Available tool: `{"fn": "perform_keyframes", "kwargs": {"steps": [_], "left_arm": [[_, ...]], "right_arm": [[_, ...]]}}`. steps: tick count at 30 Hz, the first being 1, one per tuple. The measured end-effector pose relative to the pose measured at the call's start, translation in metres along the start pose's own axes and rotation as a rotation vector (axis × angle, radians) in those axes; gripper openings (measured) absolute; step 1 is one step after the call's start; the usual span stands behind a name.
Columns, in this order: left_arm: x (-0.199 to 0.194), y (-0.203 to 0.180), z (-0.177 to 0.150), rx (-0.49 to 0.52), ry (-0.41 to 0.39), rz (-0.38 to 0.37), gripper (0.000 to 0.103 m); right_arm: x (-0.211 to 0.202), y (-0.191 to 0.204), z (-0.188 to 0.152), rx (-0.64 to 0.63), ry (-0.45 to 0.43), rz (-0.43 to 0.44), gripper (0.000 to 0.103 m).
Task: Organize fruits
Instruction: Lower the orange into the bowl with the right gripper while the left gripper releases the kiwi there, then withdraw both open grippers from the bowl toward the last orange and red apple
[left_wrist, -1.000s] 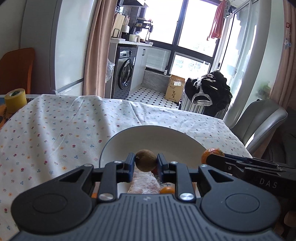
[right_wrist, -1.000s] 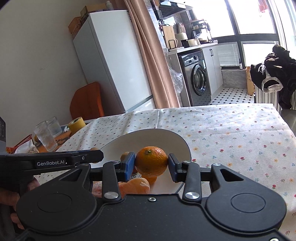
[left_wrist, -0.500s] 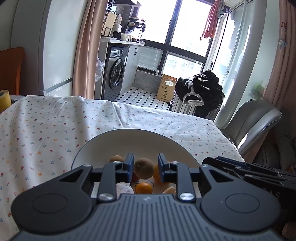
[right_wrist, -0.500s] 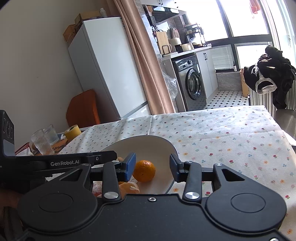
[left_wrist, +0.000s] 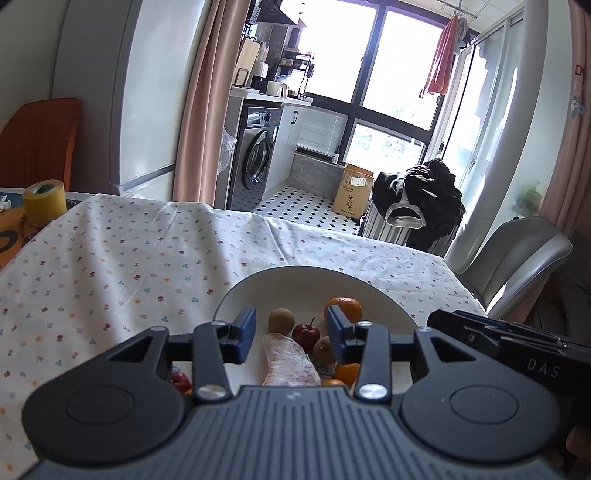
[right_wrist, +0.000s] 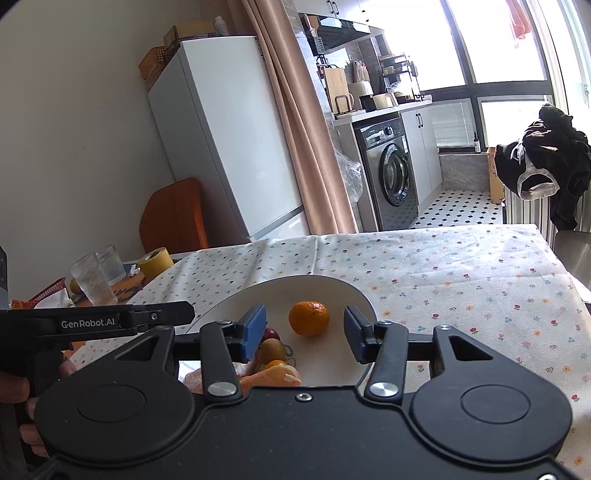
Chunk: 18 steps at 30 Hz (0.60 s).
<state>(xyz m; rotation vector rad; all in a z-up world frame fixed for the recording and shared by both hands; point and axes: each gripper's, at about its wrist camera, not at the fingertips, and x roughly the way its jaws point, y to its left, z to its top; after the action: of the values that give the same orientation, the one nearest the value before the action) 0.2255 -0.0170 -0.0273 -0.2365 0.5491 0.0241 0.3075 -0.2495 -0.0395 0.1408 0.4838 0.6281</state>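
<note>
Left gripper (left_wrist: 291, 334): it is hovering low over the near part of the white plate (left_wrist: 384, 299), jaws spread wide and holding nothing.

Right gripper (right_wrist: 304, 334): it is hanging over the same plate from the other side, jaws likewise apart and empty.

Fruit on the plate: a brown round fruit (left_wrist: 281, 320), a small red fruit with a stem (left_wrist: 306, 333), a second brownish fruit (left_wrist: 324, 349) and an orange (left_wrist: 343, 308) are all lying inside the rim, with a pale pink mottled piece (left_wrist: 290, 363) nearest the left camera (what that piece is cannot be told).

Key relation, left side: the brown round fruit is sitting just ahead of the left jaws, inside their gap and toward the left finger, not touching either pad.

Key relation, right side: the orange (right_wrist: 308, 318) is lying straight ahead of the right jaws, centred in the gap, clear of both blue pads and apart from the other fruit.

Long axis: the round fruit are offering none; only the pink piece is elongated, running roughly away from the left camera.

Nearer hand: judging by the framing, each gripper is the nearer one to the fruit in its own gap.

Off-plate fruit: a red fruit (left_wrist: 180, 381) is showing under the left gripper's left finger, seemingly beside the plate's near edge, so sorting is probably not finished.
</note>
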Motion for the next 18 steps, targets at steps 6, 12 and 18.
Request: {"fn": "perform_keyframes", "kwargs": {"steps": [6, 12, 18], "left_arm": [[-0.021, 0.011, -0.001, -0.014, -0.037, 0.014, 0.058], [-0.037, 0.017, -0.005, -0.02, -0.049, 0.013, 0.075], [-0.053, 0.029, -0.011, -0.037, -0.053, 0.03, 0.081]], "right_arm": [[-0.009, 0.016, 0.003, -0.031, 0.003, -0.001, 0.053], [-0.018, 0.028, 0.0, -0.047, 0.011, -0.002, 0.055], [-0.028, 0.042, -0.004, -0.056, 0.015, -0.006, 0.063]]}}
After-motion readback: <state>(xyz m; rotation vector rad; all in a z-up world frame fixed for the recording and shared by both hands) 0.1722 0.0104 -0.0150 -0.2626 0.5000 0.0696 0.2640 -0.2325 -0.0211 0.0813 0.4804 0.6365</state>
